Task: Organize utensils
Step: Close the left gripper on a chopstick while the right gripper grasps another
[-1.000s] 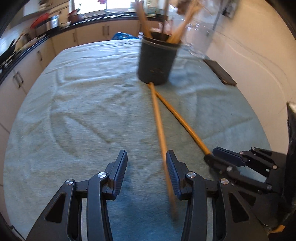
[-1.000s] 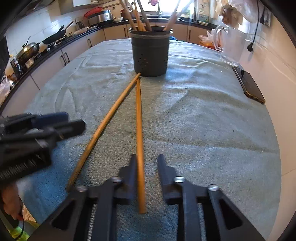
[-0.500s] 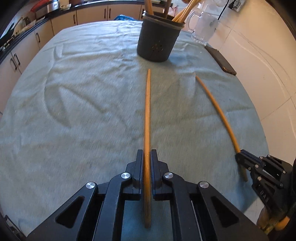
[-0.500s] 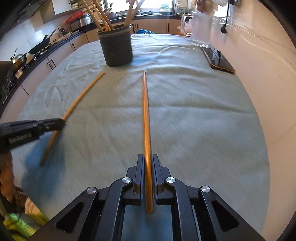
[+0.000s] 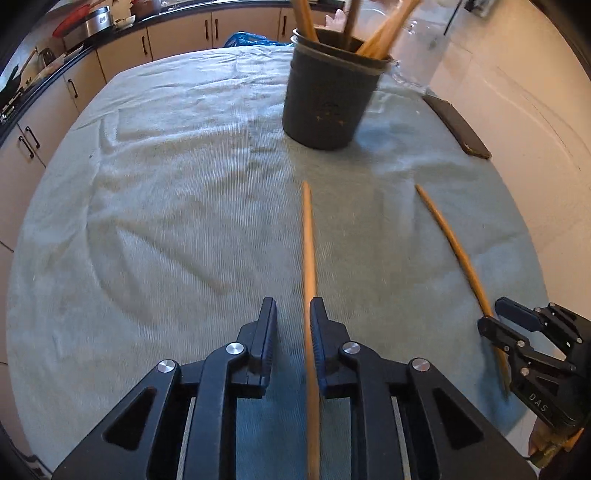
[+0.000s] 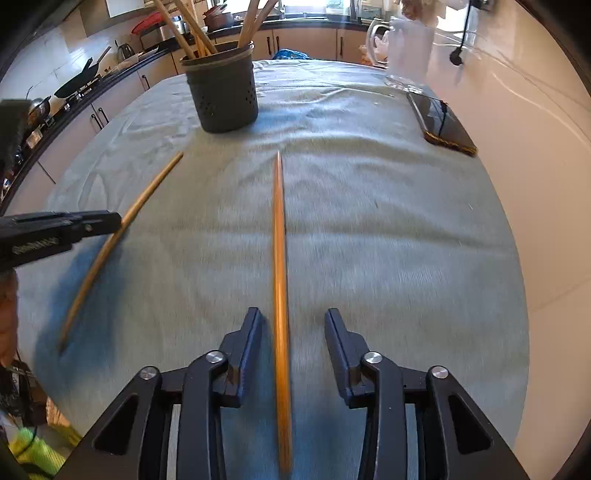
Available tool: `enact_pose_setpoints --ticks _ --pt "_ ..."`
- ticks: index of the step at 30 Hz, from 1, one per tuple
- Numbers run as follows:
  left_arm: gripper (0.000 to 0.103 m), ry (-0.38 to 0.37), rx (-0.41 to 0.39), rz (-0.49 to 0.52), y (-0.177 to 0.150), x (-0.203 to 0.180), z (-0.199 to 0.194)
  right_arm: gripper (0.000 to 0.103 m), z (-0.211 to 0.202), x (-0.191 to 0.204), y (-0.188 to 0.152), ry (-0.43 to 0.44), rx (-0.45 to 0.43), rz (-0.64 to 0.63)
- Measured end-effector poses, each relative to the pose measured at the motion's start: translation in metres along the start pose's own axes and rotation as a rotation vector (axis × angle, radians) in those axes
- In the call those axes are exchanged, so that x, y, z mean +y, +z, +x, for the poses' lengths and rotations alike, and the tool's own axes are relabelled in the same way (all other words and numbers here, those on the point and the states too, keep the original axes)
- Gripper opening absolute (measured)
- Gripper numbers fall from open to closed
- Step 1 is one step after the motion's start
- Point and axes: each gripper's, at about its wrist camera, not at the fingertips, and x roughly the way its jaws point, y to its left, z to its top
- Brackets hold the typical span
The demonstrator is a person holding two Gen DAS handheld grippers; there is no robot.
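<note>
My left hand-held gripper [image 5: 293, 332] and right hand-held gripper [image 6: 293, 332] are opening, each around a loose wooden stick [image 5: 309, 258] [image 6: 279, 240]. Beyond the sticks stands the dark utensil holder [image 5: 327, 107], unobstructed; a phone [image 6: 441, 123] lies to its right.

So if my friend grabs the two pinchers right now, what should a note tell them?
Left gripper: jaws opening, pale chopstick between them, against one finger.
Right gripper: jaws opening, darker chopstick loose between them.
Both chopsticks lie apart on the green cloth, tips toward the dark holder.
Done: other wooden utensils already stand in the holder.
Left: probably regrip each chopstick and drop it in.
</note>
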Motion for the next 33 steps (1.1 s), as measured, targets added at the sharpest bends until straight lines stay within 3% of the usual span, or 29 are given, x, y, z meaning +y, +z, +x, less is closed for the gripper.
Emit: enact_pose_setpoints --ticks 2,4,13,22,24,26,33 --pt "0.017 -0.001 0.009 0.005 0.012 0.000 0.006 0.019 0.006 0.000 0.015 -0.001 0.006 -0.003" --pt "0.017 -0.006 0.025 0.007 0.021 -0.002 0.012 0.012 0.015 -0.001 0.031 0.015 0.028 0.007" --pt "0.017 0.025 0.040 0.053 0.041 -0.014 0.026 0.012 0.047 0.000 0.087 -0.016 0.060 0.026" --pt "0.017 0.022 0.046 0.052 0.052 -0.014 0.031 0.012 0.058 0.003 0.111 -0.045 0.094 0.023" --pt "0.009 0.030 0.041 0.060 0.052 -0.015 0.031 0.012 0.059 0.001 0.115 -0.035 0.097 0.043" --pt "0.006 0.035 0.032 0.067 0.050 -0.016 0.031 0.007 0.060 0.002 0.116 -0.039 0.077 0.045" --pt "0.005 0.021 -0.050 0.032 0.050 -0.009 0.001 0.006 0.036 0.002 0.106 0.018 -0.026 0.074"
